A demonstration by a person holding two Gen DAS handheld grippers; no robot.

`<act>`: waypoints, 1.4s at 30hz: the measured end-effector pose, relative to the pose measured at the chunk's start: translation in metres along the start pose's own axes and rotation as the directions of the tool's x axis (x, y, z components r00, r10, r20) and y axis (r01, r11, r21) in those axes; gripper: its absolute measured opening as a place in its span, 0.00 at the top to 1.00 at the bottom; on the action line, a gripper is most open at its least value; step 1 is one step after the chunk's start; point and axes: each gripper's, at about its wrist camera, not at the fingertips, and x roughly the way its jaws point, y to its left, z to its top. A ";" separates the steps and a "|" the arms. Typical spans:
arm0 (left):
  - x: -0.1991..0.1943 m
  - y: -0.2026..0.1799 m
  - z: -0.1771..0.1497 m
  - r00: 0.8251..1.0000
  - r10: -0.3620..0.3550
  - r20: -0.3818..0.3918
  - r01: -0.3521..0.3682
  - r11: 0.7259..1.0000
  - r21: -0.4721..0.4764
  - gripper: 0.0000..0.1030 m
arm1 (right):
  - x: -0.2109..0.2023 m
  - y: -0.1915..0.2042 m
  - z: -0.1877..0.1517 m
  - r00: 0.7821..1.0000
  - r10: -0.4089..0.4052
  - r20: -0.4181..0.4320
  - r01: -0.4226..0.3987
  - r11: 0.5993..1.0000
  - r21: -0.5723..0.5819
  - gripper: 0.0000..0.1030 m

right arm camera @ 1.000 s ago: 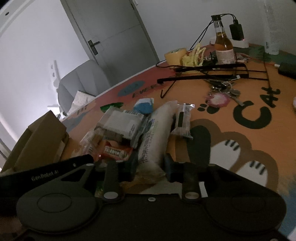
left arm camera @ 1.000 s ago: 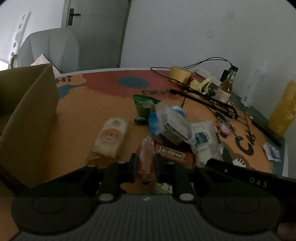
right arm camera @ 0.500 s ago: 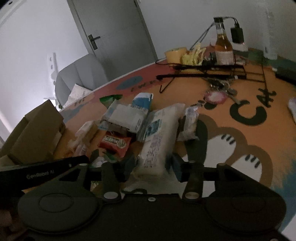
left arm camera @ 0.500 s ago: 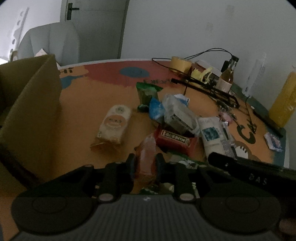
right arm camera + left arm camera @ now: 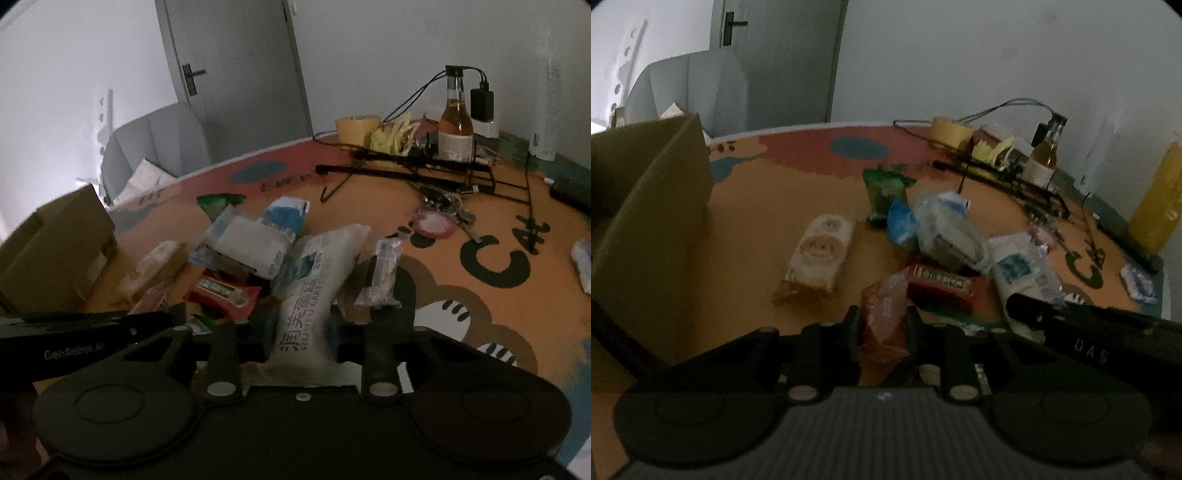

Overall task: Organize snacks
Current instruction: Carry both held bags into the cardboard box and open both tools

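Note:
My left gripper (image 5: 882,317) is shut on an orange-red clear snack packet (image 5: 886,295), held just above the mat. My right gripper (image 5: 301,325) is closing its jaws on a long white cake packet (image 5: 317,266), and the pads pinch its near end. The snack pile beyond holds a red bar (image 5: 942,282), a clear-wrapped grey box (image 5: 949,236), a blue packet (image 5: 901,221) and a green packet (image 5: 884,188). A beige packet with a cartoon face (image 5: 820,254) lies apart to the left. An open cardboard box (image 5: 646,221) stands at the far left.
At the back stand a brown bottle (image 5: 455,122), a tape roll (image 5: 356,127), a black wire rack (image 5: 406,166) with cables, and keys (image 5: 443,210). An orange juice bottle (image 5: 1156,203) is at the right edge. A small clear packet (image 5: 382,273) lies beside the white one.
The right jaws spread wider around the white cake packet, then came in and pinched it; the right view rolled a little. The left gripper kept its hold on the orange-red packet.

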 end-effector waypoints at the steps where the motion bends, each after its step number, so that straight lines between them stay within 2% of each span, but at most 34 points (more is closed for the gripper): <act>1: -0.003 0.000 0.001 1.000 0.000 0.009 0.000 1.000 0.000 0.77 | -0.002 0.000 0.000 1.000 0.010 0.003 -0.010 1.000 0.008 0.77; 10: -0.027 0.007 0.012 0.997 0.004 0.072 -0.002 1.000 -0.020 0.78 | -0.018 0.006 0.008 0.997 0.050 0.065 -0.052 0.998 0.024 0.80; 19: -0.054 0.025 0.023 0.990 0.033 0.139 -0.027 0.999 -0.040 0.78 | -0.027 0.028 0.022 0.988 0.109 0.112 -0.111 0.994 0.008 0.80; 31: -0.085 0.059 0.034 0.976 0.098 0.194 -0.084 0.993 -0.077 0.78 | -0.025 0.074 0.036 0.969 0.213 0.123 -0.209 0.977 -0.049 0.80; 42: -0.100 0.105 0.038 0.963 0.173 0.207 -0.141 0.977 -0.163 0.78 | -0.014 0.121 0.045 0.944 0.314 0.105 -0.304 0.947 -0.101 0.80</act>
